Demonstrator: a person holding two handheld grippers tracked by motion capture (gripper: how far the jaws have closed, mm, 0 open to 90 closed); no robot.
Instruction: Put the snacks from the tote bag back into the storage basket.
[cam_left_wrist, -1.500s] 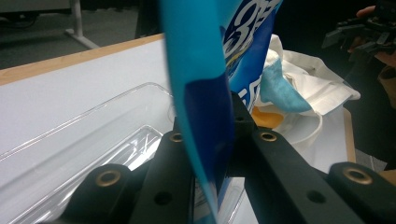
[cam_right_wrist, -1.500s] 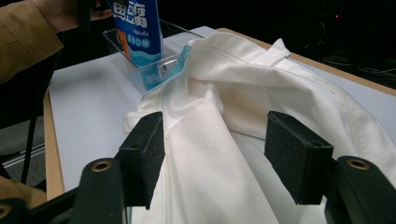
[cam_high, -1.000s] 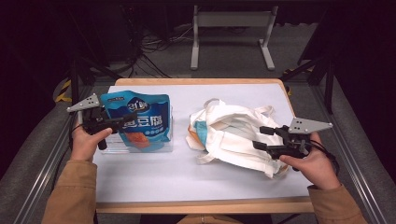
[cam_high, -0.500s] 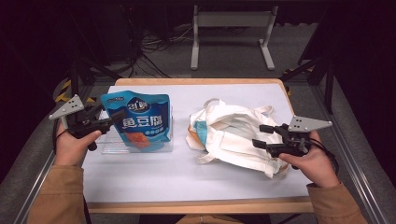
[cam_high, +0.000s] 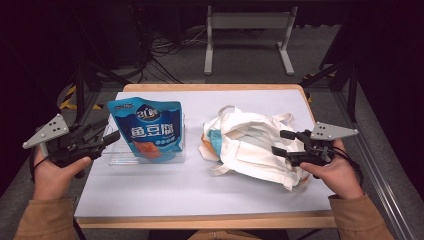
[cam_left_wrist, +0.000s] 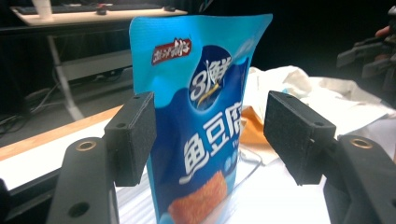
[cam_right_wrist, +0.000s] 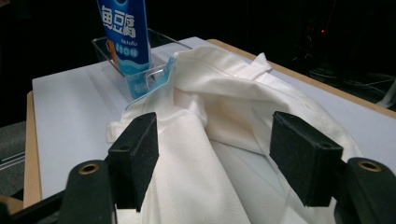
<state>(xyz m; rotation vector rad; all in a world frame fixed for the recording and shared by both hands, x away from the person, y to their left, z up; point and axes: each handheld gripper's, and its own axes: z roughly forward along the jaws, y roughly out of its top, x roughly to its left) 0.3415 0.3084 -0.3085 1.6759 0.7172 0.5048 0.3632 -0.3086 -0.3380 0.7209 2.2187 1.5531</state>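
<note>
Left gripper (cam_high: 102, 134) is hovering off the table's (cam_high: 150, 185) left edge, jaws spread, facing the glossy blue pouch (cam_high: 149, 127) that is standing upright in a clear plastic tray (cam_high: 122, 156). Right gripper (cam_high: 281, 142) is hanging with jaws spread above the crumpled white cloth bag (cam_high: 250, 147) lying at the table's right; bare tabletop is lying open along the near edge.

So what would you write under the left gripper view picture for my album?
Open left claw frames an upright shiny blue snack pouch, crumpled white cloth bag behind.
</note>
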